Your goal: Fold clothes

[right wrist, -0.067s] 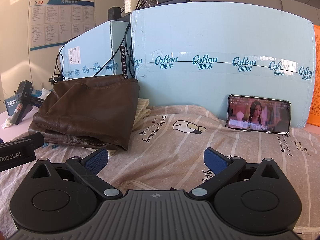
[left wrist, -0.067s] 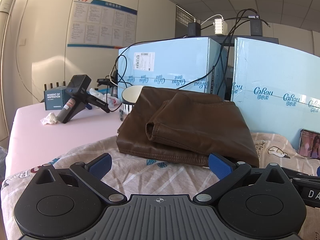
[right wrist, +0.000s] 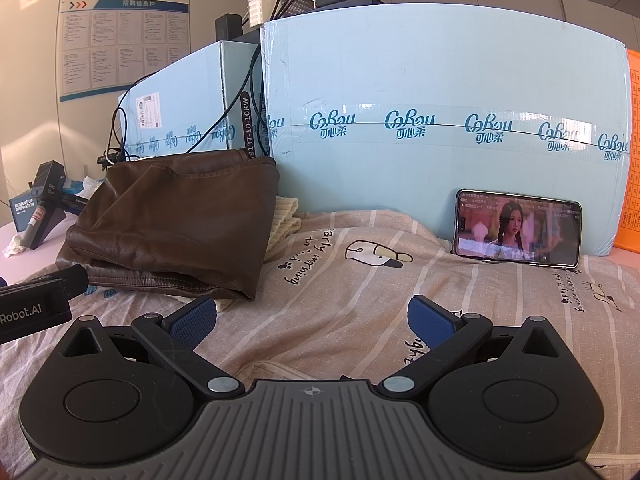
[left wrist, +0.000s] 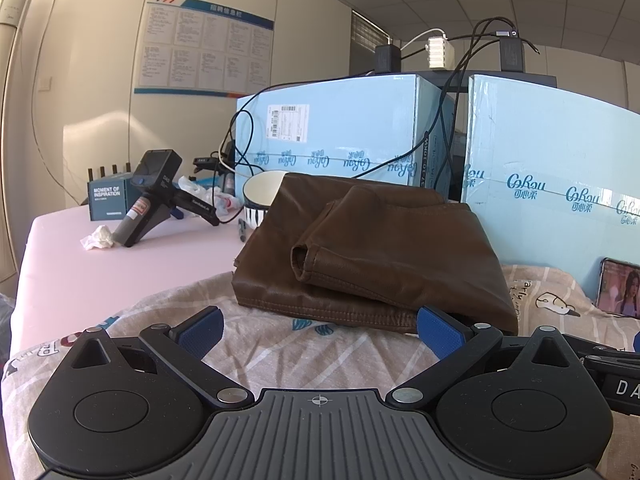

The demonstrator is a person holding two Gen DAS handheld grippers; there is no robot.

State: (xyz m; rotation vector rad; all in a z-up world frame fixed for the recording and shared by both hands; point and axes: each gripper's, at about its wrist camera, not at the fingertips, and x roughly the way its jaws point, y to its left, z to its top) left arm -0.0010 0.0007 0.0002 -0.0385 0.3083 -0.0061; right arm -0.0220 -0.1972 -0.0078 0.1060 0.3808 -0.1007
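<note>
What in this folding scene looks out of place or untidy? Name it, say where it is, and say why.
A crumpled tissue lies loose on the pink tabletop beside a spare black gripper. A phone playing video leans against the blue box on the printed sheet. The brown leather garment sits folded.

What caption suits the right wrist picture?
Open right claw hovers over striped bedsheet beside folded brown leather garment.

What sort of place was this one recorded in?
Probably an office or lab workspace set up for data collection, not a home: a printed notice board on the wall, stacked shipping cartons, and a spare handheld gripper on the table.
</note>
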